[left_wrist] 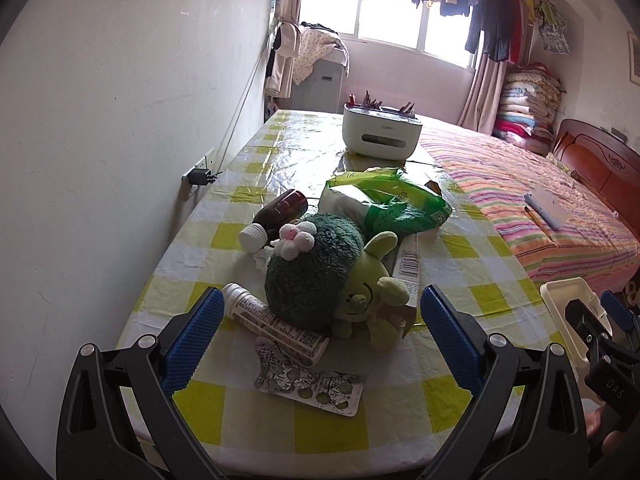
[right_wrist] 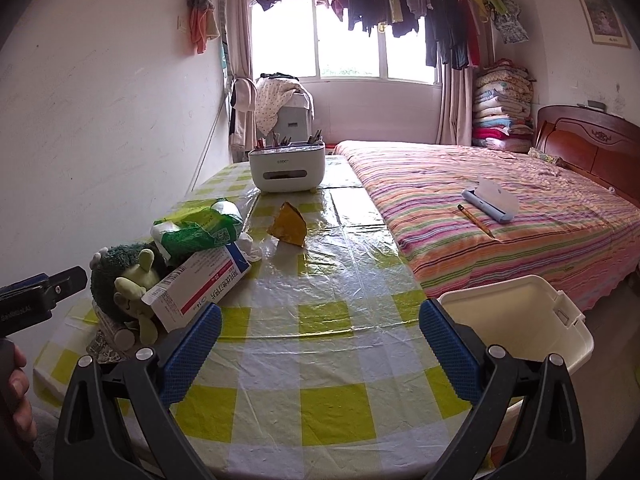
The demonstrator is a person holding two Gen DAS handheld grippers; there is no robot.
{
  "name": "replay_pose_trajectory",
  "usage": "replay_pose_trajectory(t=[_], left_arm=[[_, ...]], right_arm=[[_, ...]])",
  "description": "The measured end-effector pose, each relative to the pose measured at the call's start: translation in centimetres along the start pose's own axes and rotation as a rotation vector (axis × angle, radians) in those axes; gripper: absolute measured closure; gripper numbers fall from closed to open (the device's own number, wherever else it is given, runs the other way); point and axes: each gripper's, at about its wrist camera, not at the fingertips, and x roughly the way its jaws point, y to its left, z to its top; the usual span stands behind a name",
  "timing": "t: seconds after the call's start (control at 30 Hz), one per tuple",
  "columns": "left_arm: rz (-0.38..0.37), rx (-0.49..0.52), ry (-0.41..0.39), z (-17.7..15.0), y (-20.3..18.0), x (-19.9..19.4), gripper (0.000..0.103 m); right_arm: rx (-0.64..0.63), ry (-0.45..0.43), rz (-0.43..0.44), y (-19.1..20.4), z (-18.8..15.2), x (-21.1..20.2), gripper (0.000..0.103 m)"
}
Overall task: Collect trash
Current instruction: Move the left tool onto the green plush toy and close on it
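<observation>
My left gripper [left_wrist: 320, 320] stands open over a heap on the checked table [left_wrist: 240, 208]. A green plush toy [left_wrist: 320, 272] lies between the blue pads, with a white tube [left_wrist: 272, 324] and foil blister packs [left_wrist: 312, 384] in front of it. Behind lie a brown bottle [left_wrist: 280, 212], a green plastic bag [left_wrist: 392, 204] and a medicine box [left_wrist: 406, 260]. My right gripper [right_wrist: 320, 340] is open above bare tablecloth. The medicine box [right_wrist: 200, 284], the plush toy [right_wrist: 120, 276], the green bag [right_wrist: 200, 228] and a yellow wrapper [right_wrist: 288, 226] show ahead. A white bin [right_wrist: 520, 320] stands at the table's right edge.
A white tissue box holding pens [right_wrist: 286, 168] sits at the table's far end. A bed with a striped cover [right_wrist: 500, 216] runs along the right side, with a pencil and a blue case on it. A wall socket [left_wrist: 200, 176] is on the left wall.
</observation>
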Motion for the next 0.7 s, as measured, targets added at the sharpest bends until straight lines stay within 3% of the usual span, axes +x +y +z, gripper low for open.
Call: replay_pose_trajectory(t=[0.43, 0.53, 0.6, 0.7], left_arm=[[-0.011, -0.005, 0.080, 2.1, 0.2, 5.5, 0.007], [-0.027, -0.020, 0.104, 2.6, 0.7, 6.6, 0.019], [-0.043, -0.036, 0.132, 2.8, 1.1, 7.5, 0.039], [-0.048, -0.057, 0.131, 2.9, 1.8, 8.2, 0.041]], right_arm=[[-0.066, 0.007, 0.046, 2.1, 2.1, 3.5, 0.007], [-0.069, 0.016, 0.061, 2.3, 2.6, 4.4, 0.007], [-0.074, 0.021, 0.069, 2.5, 3.0, 5.0, 0.007], [-0.085, 0.018, 0.082, 2.9, 3.8, 5.9, 0.007]])
